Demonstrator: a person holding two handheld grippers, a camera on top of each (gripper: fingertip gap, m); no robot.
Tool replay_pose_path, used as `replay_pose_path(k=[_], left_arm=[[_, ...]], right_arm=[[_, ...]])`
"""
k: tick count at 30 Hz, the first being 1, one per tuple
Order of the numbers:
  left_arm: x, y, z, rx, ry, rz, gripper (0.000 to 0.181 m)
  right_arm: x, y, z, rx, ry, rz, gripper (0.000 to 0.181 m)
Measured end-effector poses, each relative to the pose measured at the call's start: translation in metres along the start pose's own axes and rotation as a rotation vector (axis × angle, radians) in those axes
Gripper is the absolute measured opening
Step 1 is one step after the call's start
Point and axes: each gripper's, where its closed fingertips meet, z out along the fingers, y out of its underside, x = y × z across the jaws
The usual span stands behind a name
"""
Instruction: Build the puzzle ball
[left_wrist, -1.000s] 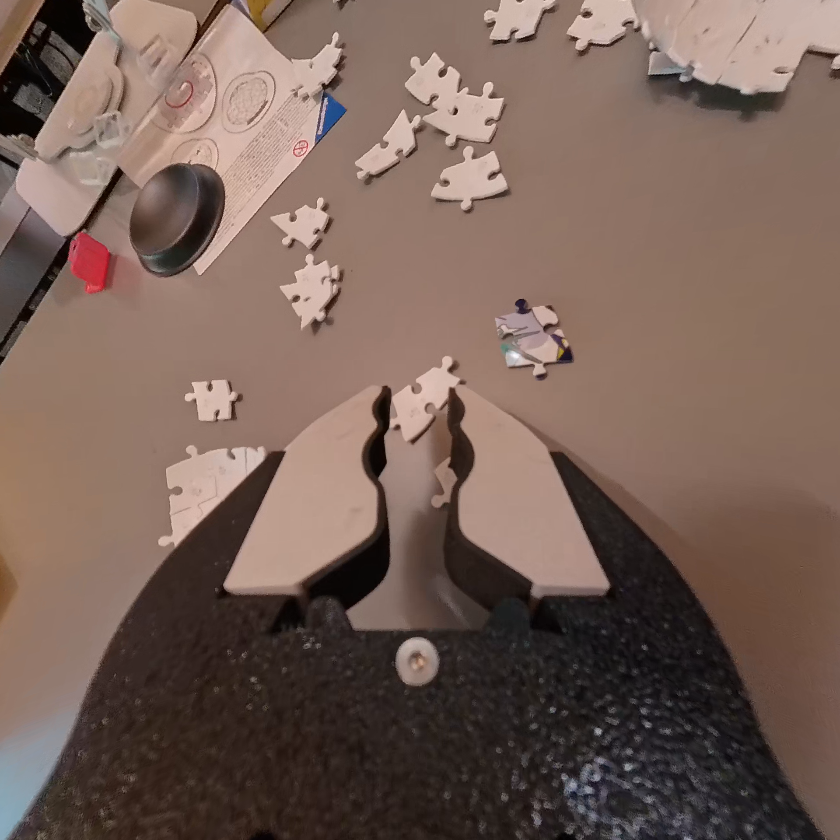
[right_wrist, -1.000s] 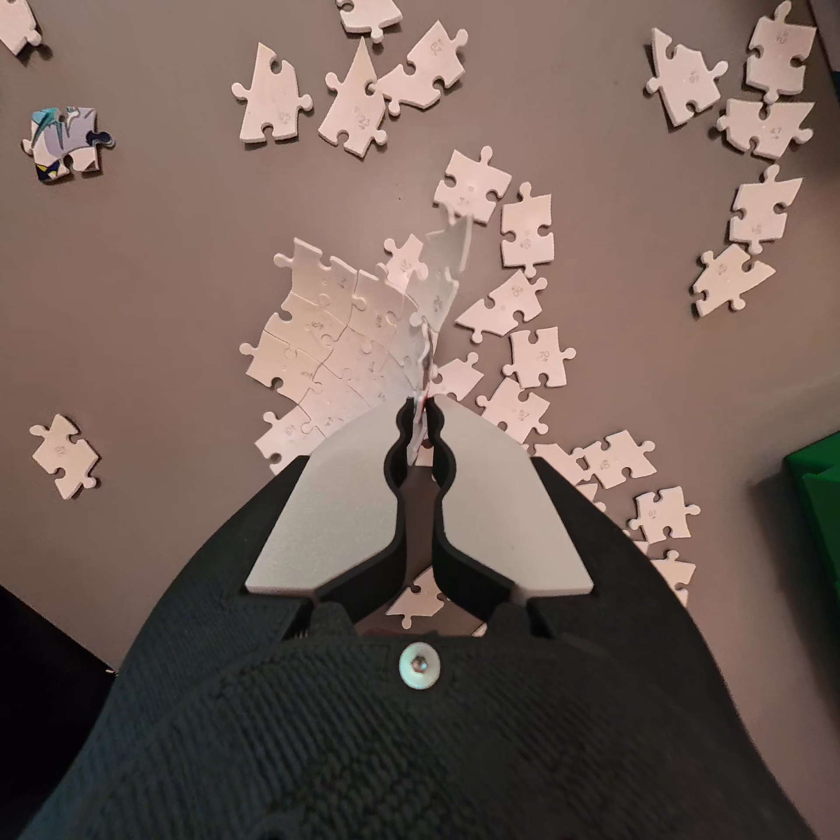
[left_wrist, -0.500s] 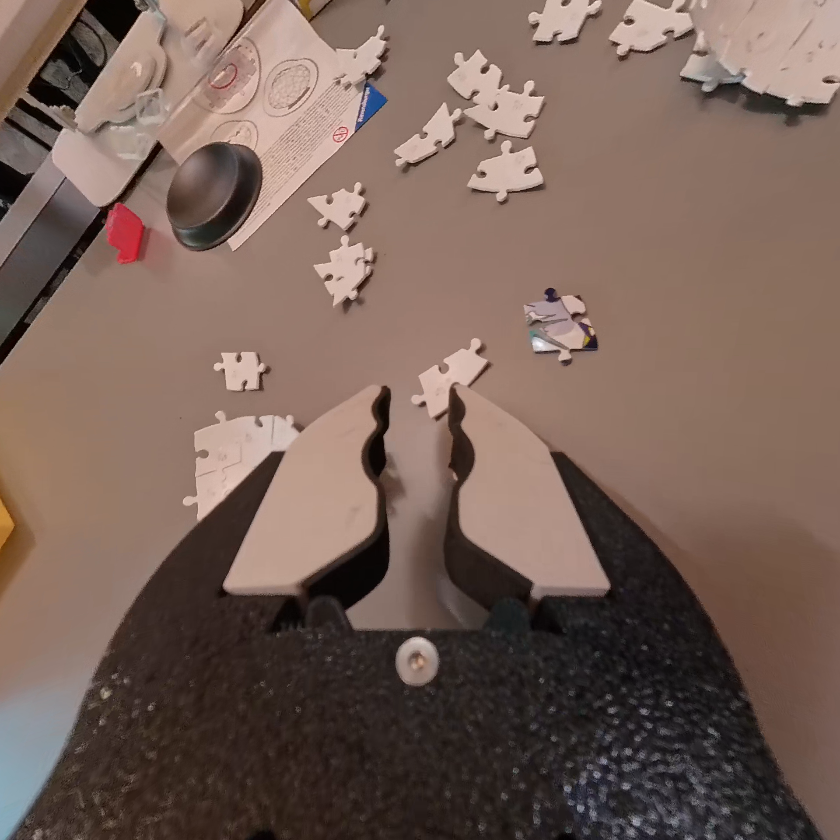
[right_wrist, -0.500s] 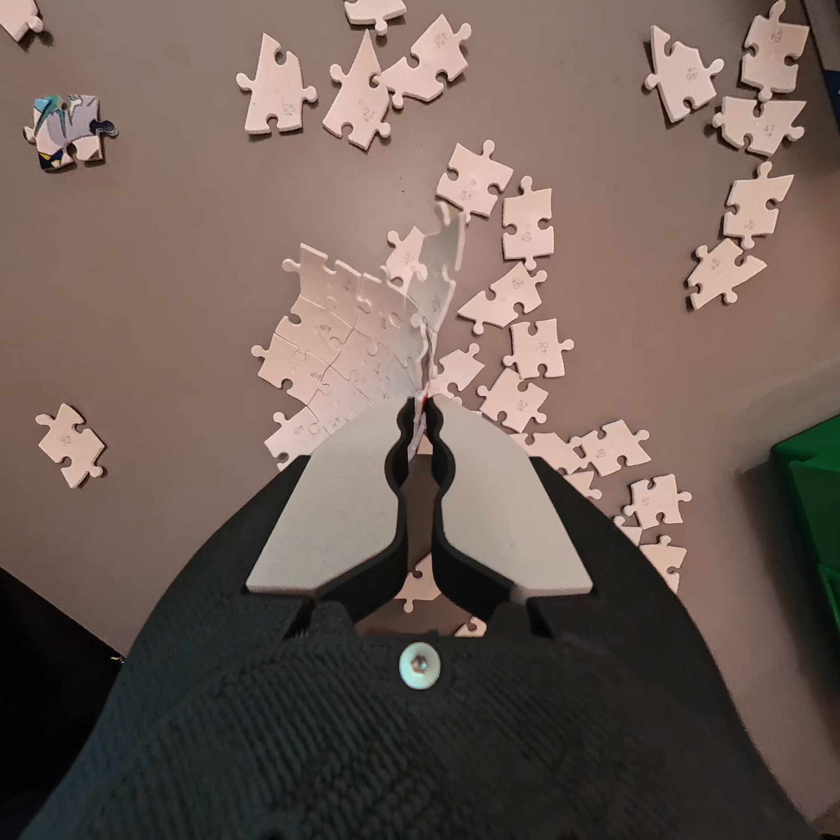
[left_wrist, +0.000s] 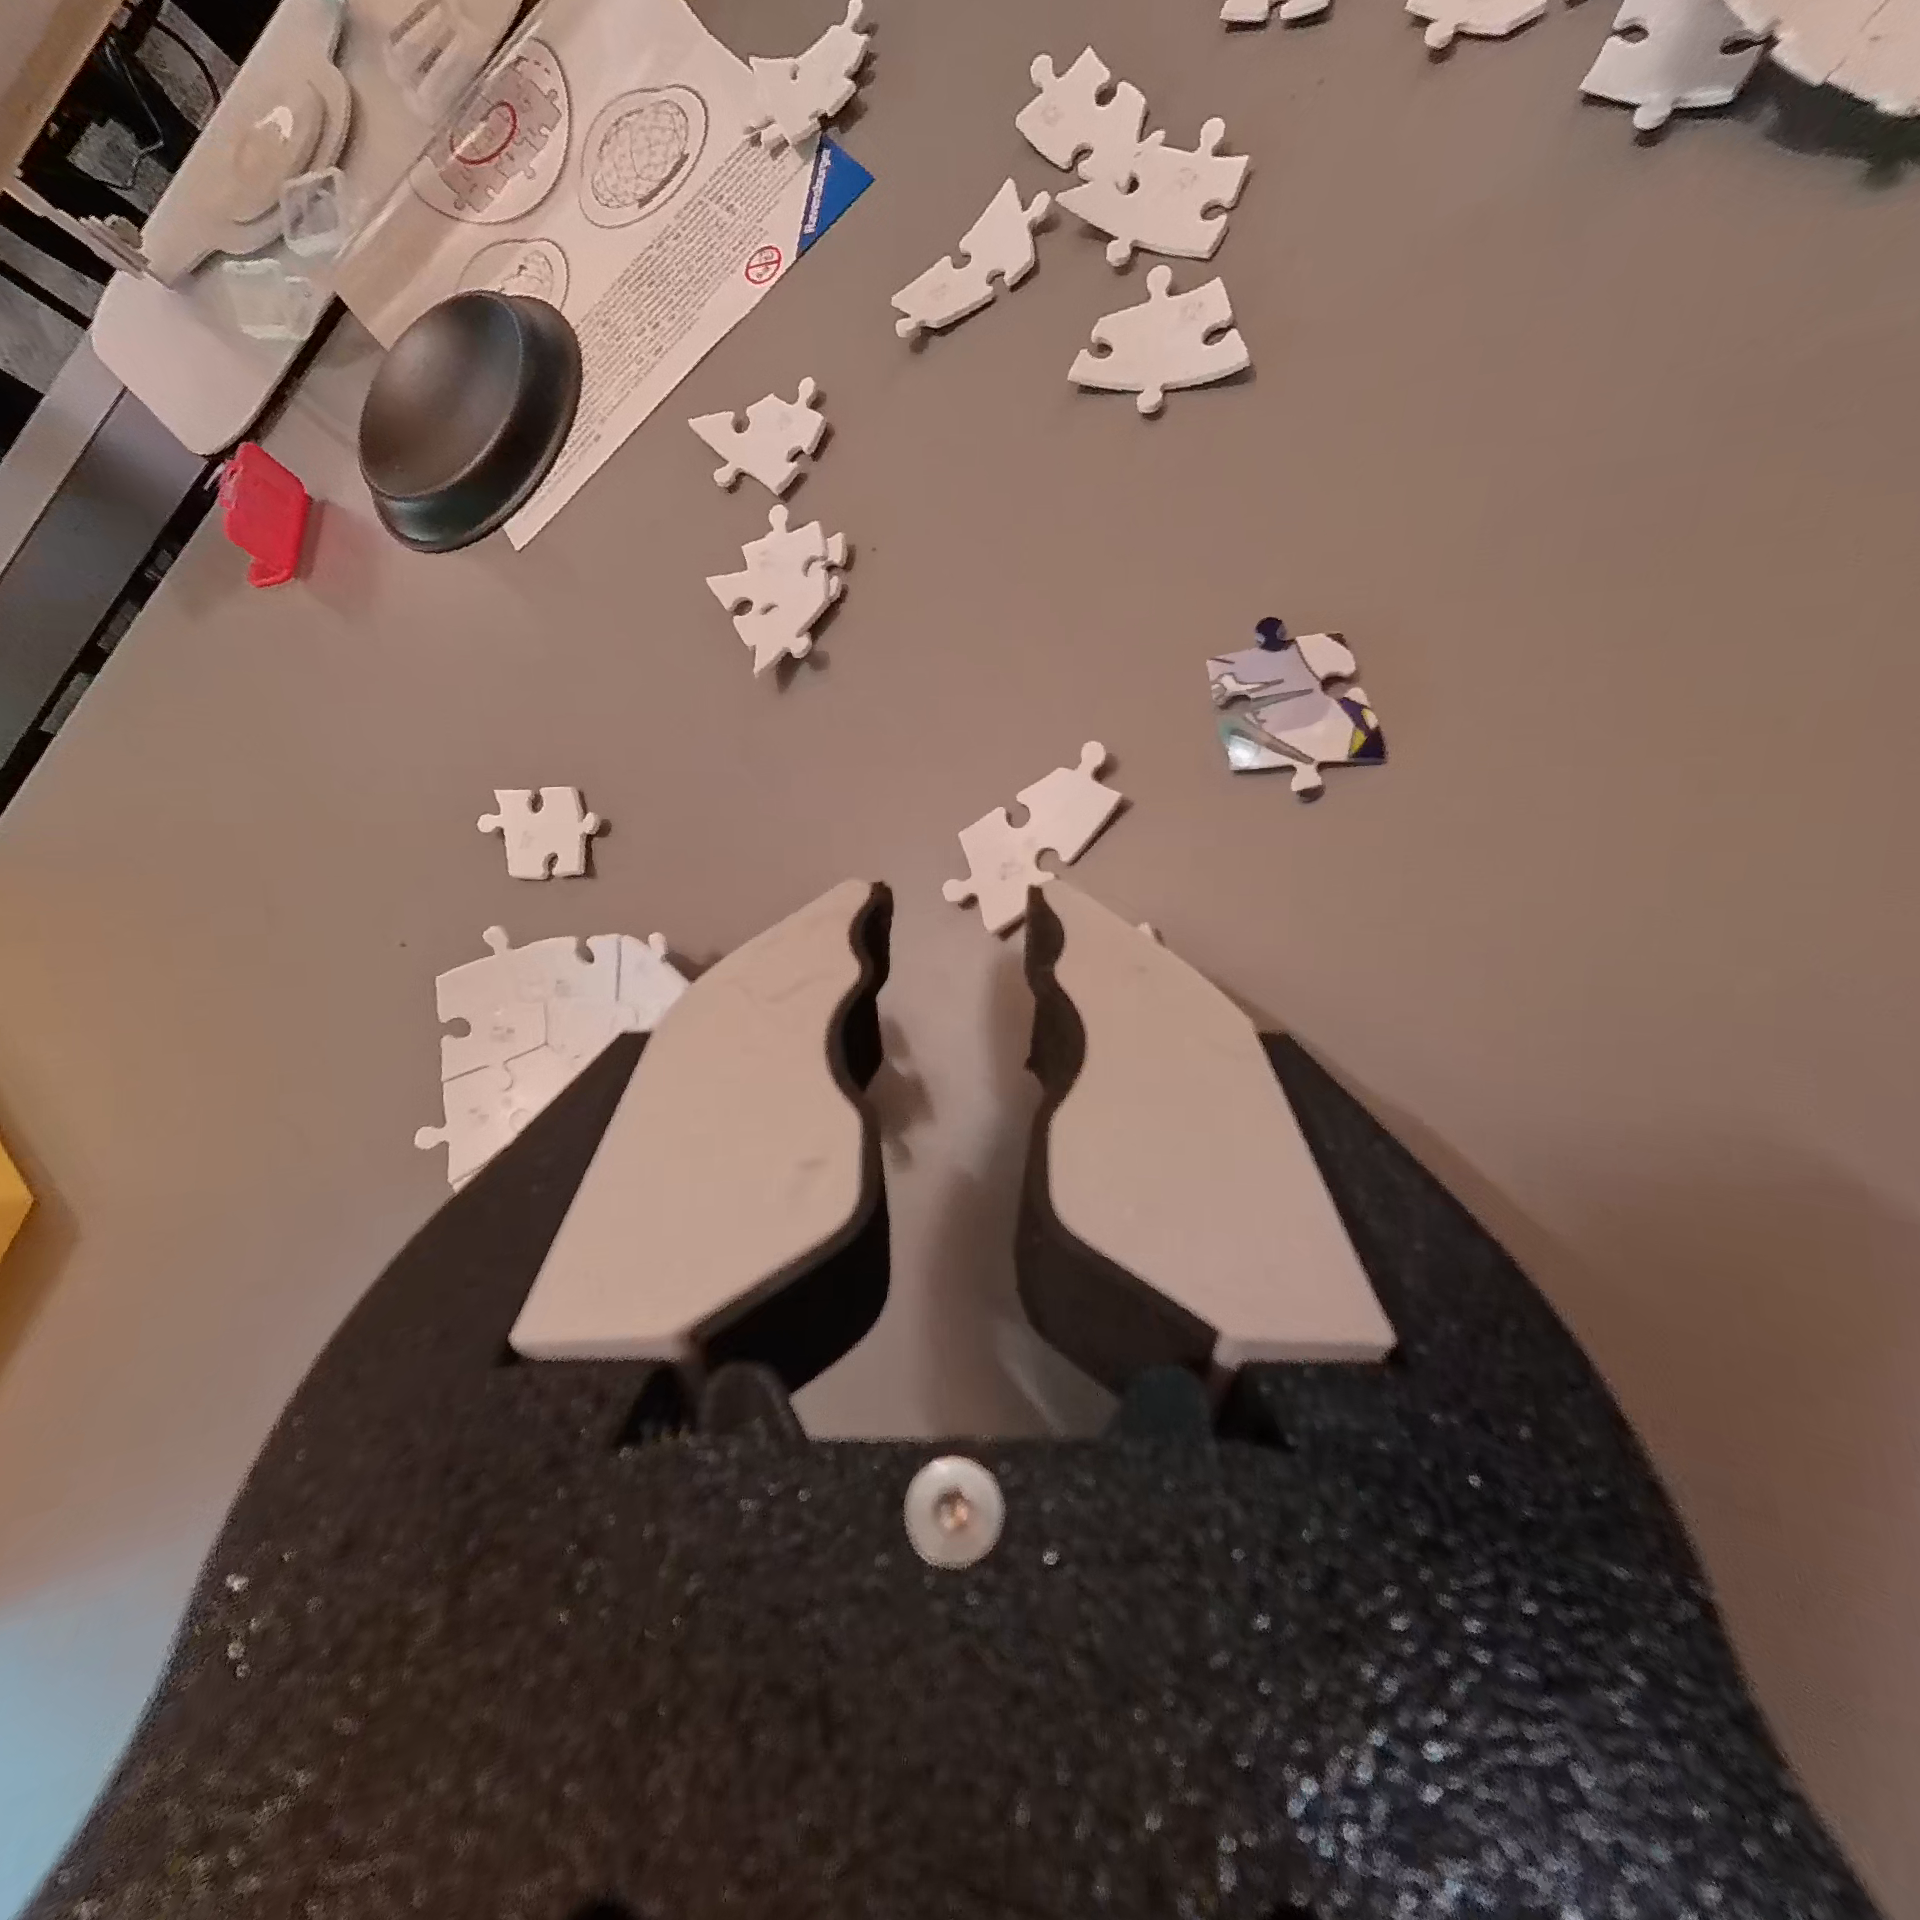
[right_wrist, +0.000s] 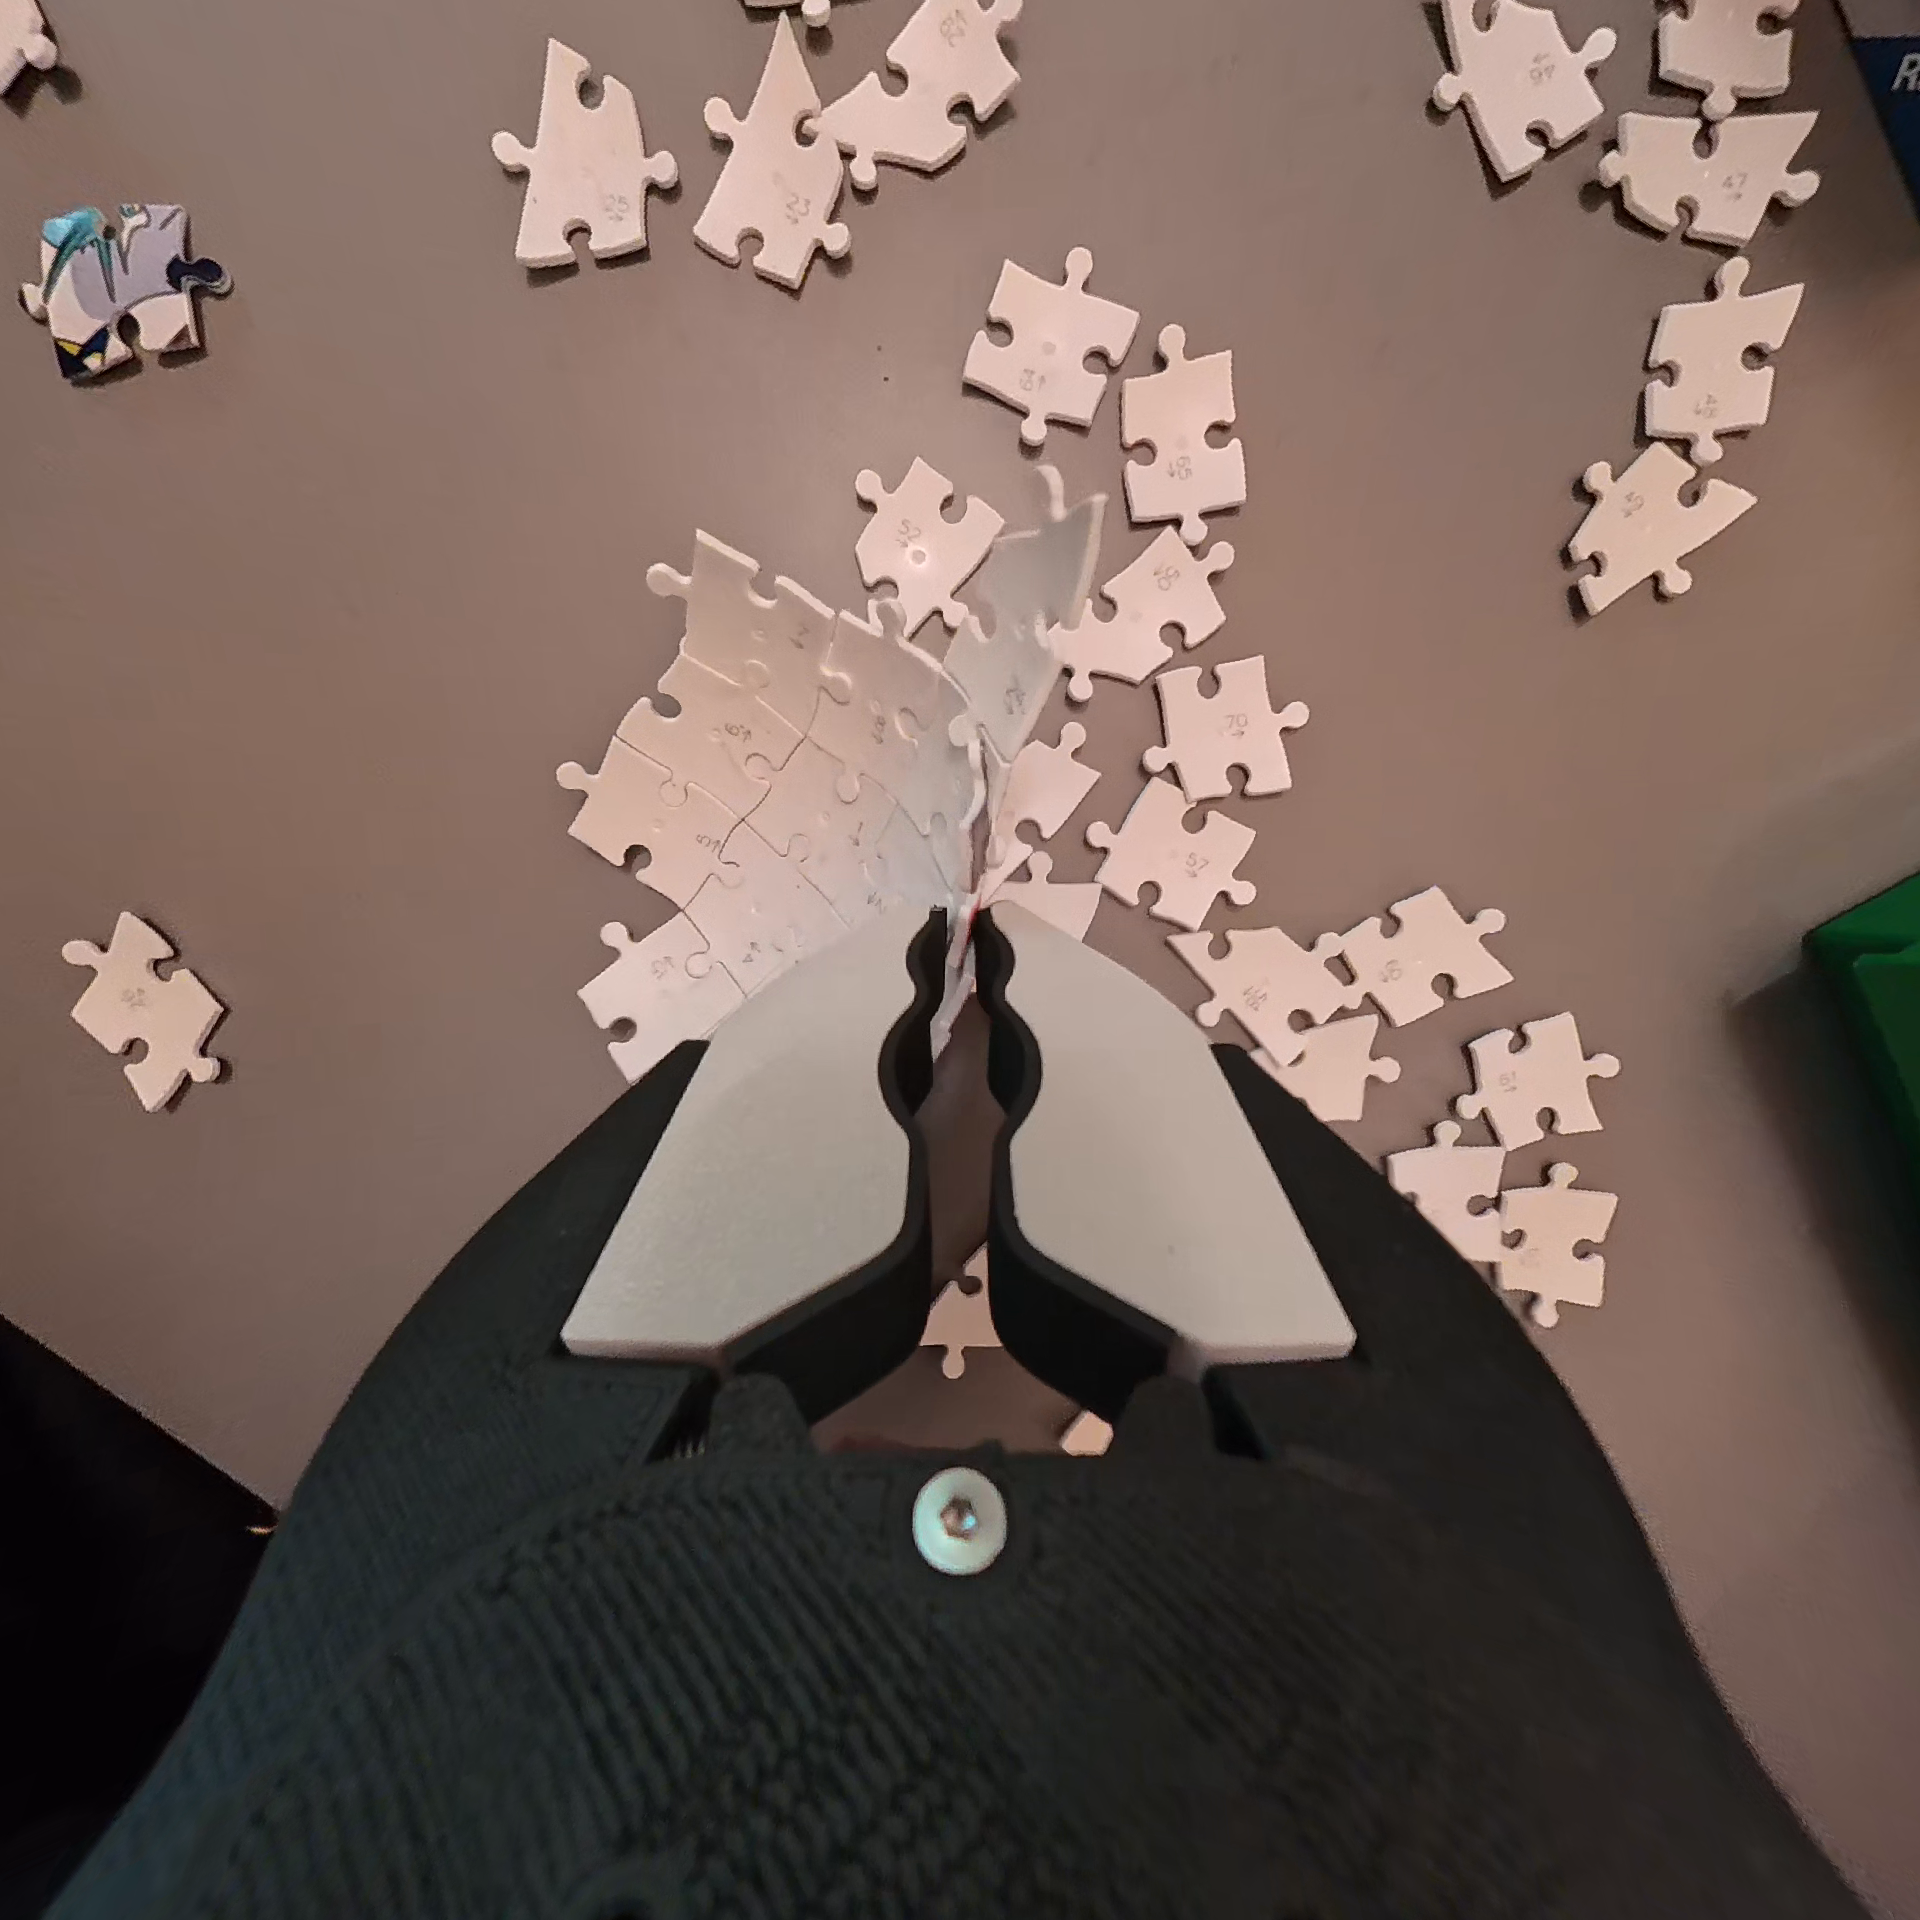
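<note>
Left gripper (left_wrist: 958, 902), smooth grey fingers in pebbled black housing, parted and empty; just ahead of the right fingertip, a flat white knobbed puzzle piece (left_wrist: 1034, 836). Right gripper (right_wrist: 964, 923) clenched on the curved white assembled puzzle-ball section (right_wrist: 790, 769) (edge-on between the tips), above the matte grey table (right_wrist: 364, 582).

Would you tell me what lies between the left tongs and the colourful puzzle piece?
In the left wrist view, one white piece lies between the left tongs and the colourful puzzle piece.
</note>
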Motion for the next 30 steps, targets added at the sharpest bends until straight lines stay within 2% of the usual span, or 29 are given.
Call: replay_pose_path(k=[18, 30], left_arm=[[-0.067, -0.009, 0.002, -0.004, -0.177, -0.175, 0.024], [-0.077, -0.031, 0.035, -0.047, -0.147, -0.063, 0.024]], right_arm=[[0.003, 0.012, -0.001, 0.086, -0.049, 0.026, 0.005], [0.009, 0.016, -0.007, 0.083, -0.062, -0.01, 0.005]])
